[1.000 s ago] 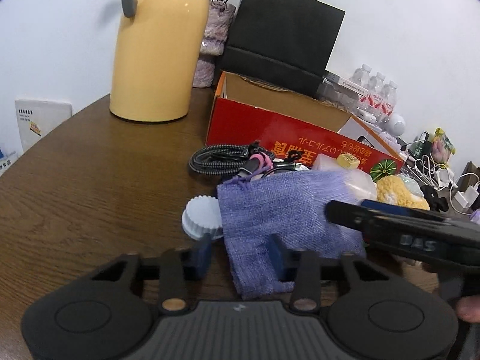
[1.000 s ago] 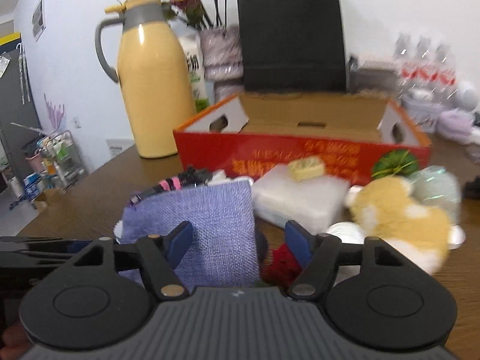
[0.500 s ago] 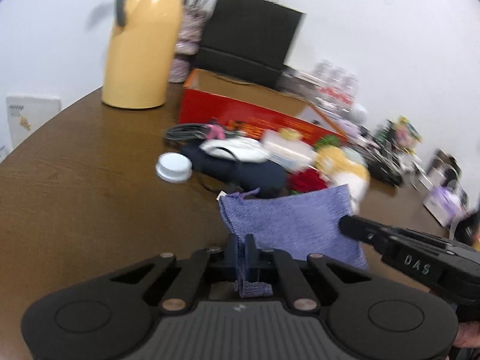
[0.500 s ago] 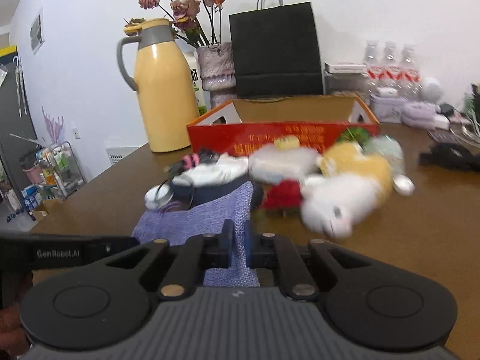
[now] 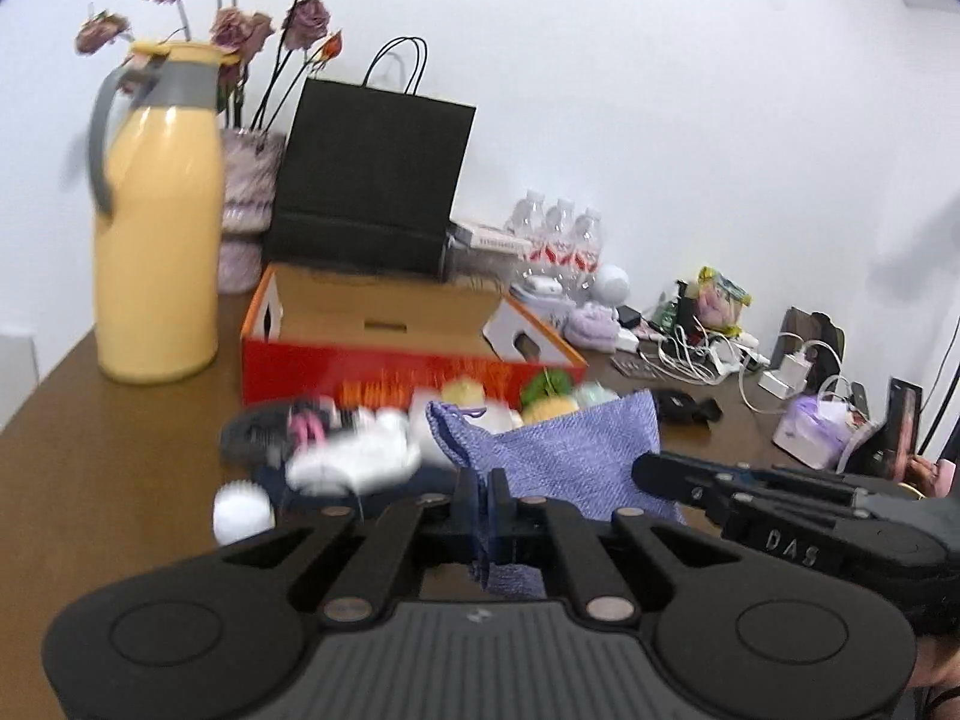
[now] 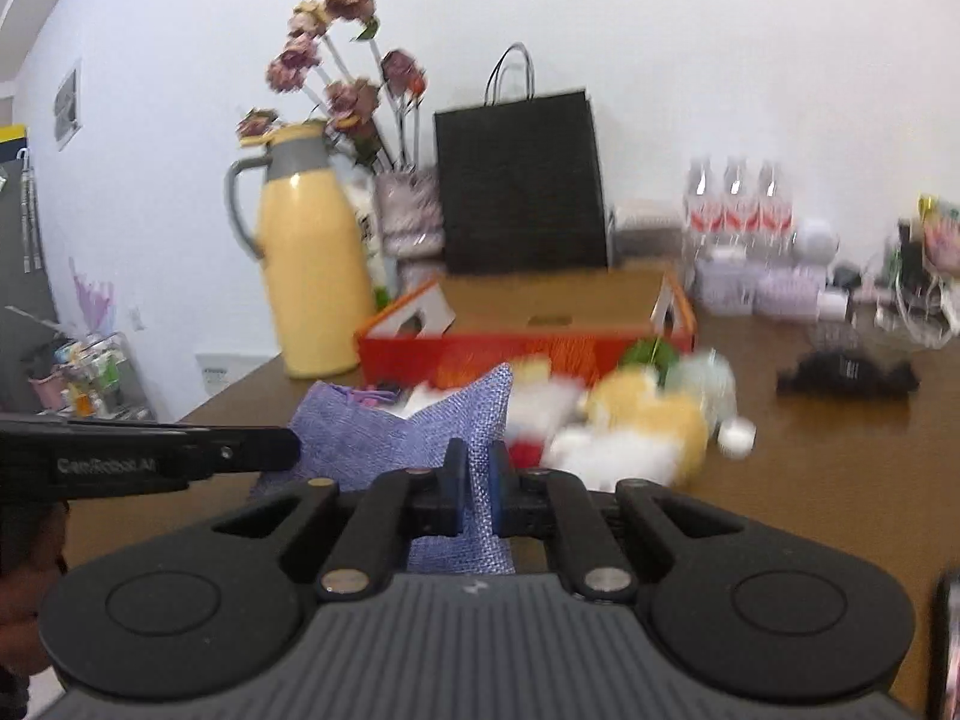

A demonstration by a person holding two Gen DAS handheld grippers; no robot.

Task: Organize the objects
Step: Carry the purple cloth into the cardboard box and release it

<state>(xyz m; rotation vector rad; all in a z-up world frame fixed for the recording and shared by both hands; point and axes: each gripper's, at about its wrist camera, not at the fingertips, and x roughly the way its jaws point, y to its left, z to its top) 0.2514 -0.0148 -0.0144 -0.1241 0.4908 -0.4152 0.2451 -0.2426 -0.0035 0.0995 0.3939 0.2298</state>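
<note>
Purple woven pouch (image 5: pixel 564 450) hangs in the air between the two grippers, above the near part of the brown wooden table (image 5: pixel 108 468) and in front of the pile of small things; the left gripper (image 5: pixel 483 510) has its tongs pressed together on the pouch's left edge, and the right gripper (image 6: pixel 477 480) pinches its right edge in the same way, with the cloth visible between the blue pads in both wrist views. I judge that the main risk is a slip: each grip holds only a thin border of loose fabric, so if the hands pull apart too hard, or one goes faster than the other, an edge can come out and the pouch will drop or swing from one side. The hanging lower part could also brush the soft yellow and white toy (image 6: pixel 636 426) or the white round cap (image 5: pixel 243 510) and push them across the table. If the pouch should go into the red cardboard box (image 5: pixel 384 354), its high front wall may catch the cloth. Behind stand a yellow thermos jug (image 5: pixel 159 240), a vase of dried roses (image 6: pixel 408 210), a black paper bag (image 5: pixel 372 180) and water bottles (image 5: pixel 561 234), all against a white wall, with chargers and cables on the far right
</note>
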